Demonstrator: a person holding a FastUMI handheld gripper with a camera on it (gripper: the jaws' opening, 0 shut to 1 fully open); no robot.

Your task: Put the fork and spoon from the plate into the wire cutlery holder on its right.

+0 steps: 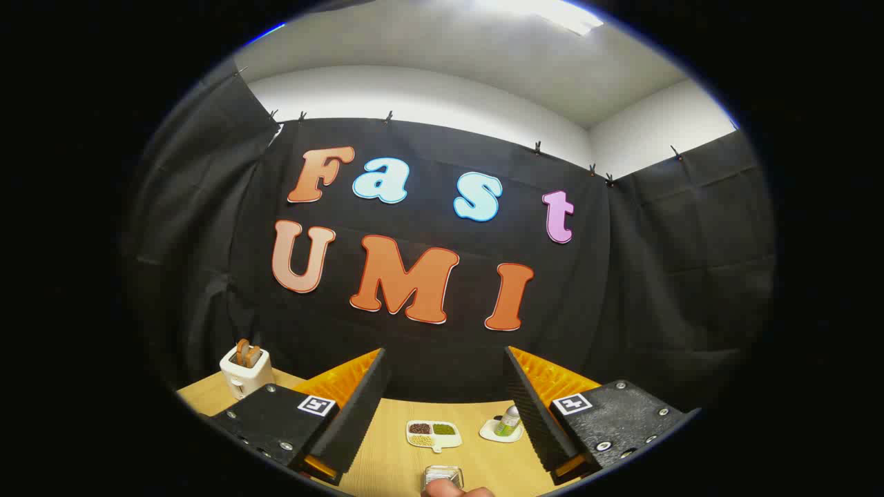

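My gripper (pixel 445 373) is held high above the wooden table (pixel 387 462), its two fingers wide apart with nothing between them. Between the fingers and below them, at the near side of the table, a small shiny metal object (pixel 443 475) sits by a person's fingertip (pixel 449 489); I cannot tell what it is. No fork, spoon, plate or wire holder can be made out.
A white divided dish (pixel 433 434) with brown, green and pale fillings lies on the table ahead. Right of it a small white saucer (pixel 494 432) carries a tilted green and white bottle (pixel 509 420). A white toaster (pixel 245 371) with two slices stands beyond the left finger.
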